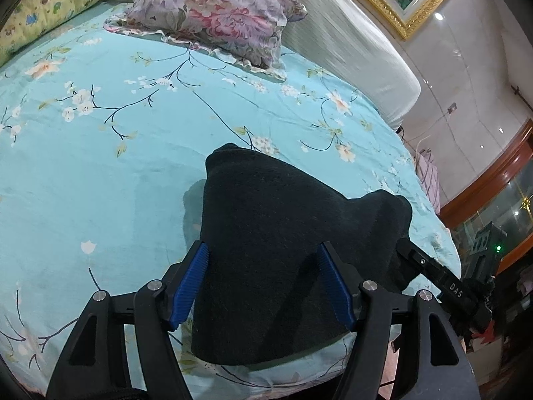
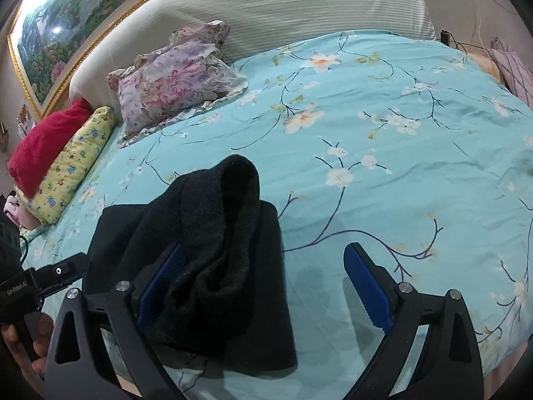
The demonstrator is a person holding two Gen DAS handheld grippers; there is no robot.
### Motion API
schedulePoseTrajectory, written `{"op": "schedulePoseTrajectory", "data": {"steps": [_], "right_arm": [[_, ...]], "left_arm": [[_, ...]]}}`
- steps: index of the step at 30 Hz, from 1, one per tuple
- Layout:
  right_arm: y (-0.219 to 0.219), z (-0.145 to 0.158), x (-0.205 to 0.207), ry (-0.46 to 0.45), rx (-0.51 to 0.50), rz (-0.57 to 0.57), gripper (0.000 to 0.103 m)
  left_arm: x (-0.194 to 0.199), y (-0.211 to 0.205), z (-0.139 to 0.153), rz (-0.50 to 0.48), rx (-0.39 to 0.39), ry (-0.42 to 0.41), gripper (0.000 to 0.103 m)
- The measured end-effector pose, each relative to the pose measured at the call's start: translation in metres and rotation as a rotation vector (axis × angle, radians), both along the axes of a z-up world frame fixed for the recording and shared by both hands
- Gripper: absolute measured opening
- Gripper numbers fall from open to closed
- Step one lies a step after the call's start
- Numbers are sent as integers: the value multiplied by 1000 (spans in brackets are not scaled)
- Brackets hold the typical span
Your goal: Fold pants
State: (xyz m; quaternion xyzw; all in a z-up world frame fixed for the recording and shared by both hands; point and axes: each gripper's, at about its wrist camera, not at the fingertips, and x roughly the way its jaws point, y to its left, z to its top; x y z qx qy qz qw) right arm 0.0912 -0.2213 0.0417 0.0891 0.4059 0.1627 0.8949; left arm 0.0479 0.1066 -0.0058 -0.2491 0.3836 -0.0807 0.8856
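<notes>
Pants (image 1: pixel 266 260): dark knit cloth, folded into a thick bundle, lying near the front edge of the bed (image 1: pixel 100 173) on a turquoise flowered sheet. Left gripper (image 1: pixel 271 283): jaws spread wide, blue pads (image 1: pixel 190 286) on either side of the bundle; the cloth fills the gap between them, its left edge close against the left pad, and whether either pad actually presses the cloth cannot be told from this angle. The gripper sits low over the near end of the bundle, pointing toward the headboard (image 1: pixel 349 43). Right gripper (image 2: pixel 266 283): jaws wide apart, gripping nothing; the left pad (image 2: pixel 160 283) is partly covered by a raised hump of cloth that rests against it, the right pad (image 2: pixel 366 290) stands clear over bare sheet, well apart from the pants (image 2: pixel 213 266). In the right wrist view the bundle lies to the left half of the gap, with one rounded fold standing up above the flat layers. The right gripper appears in the left wrist view as a black finger touching the bundle's right edge; the left gripper shows at the left edge of the right wrist view, with a hand (image 2: pixel 23 343) on its handle. Also on the bed: floral pillow (image 1: pixel 216 13), yellow pillow (image 1: pixel 50 3), red blanket (image 2: pixel 46 140). Framed painting (image 2: pixel 66 30) above the headboard.
</notes>
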Motion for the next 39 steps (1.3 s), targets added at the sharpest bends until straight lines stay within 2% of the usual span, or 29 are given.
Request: {"op": "schedulePoseTrajectory", "data": {"steps": [10, 16, 19, 23, 28, 32, 39], "right_arm": [[-9, -13, -1, 58, 100, 25, 93], [-15, -28, 2, 119, 281, 74, 81], [-12, -32, 3, 135, 313, 97, 78], [-8, -36, 6, 150, 348, 131, 69], [-12, -39, 6, 147, 389, 140, 65], [-11, -36, 3, 137, 398, 158, 57], [5, -16, -10, 75, 297, 178, 51]], "left_arm": [[13, 3, -16, 1, -1, 47, 71], [22, 4, -32, -4, -53, 90, 73], [27, 5, -40, -3, -77, 107, 73], [30, 0, -41, -11, -47, 97, 73], [29, -3, -40, -20, -36, 85, 64], [27, -5, -37, -21, -23, 75, 51], [19, -8, -26, -18, -4, 53, 37]]}}
